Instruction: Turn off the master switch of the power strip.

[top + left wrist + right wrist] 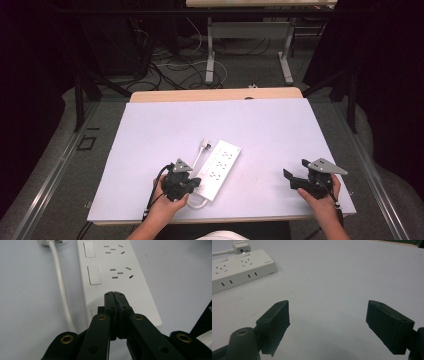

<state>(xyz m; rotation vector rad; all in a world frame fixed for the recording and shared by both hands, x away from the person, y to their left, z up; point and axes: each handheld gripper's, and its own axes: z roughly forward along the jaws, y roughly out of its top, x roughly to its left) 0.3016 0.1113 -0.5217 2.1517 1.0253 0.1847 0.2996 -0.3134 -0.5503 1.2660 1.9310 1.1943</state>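
Lying slantwise near the middle of the pale tabletop (280, 130), a white power strip (221, 169) shows rocker switches, socket slots and a white cord (61, 287). Left hand-held gripper (115, 293) hovers over it, jaws pressed together; right hand-held gripper (328, 320) gapes wide, well apart.

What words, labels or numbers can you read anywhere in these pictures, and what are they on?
None can be read.
Power strip: a small dark mark sits on its top face near the far corner in the right gripper view, too small and blurred to read.
Its switches and plug: blank as far as the pictures show.
Left gripper and right gripper: no lettering visible.
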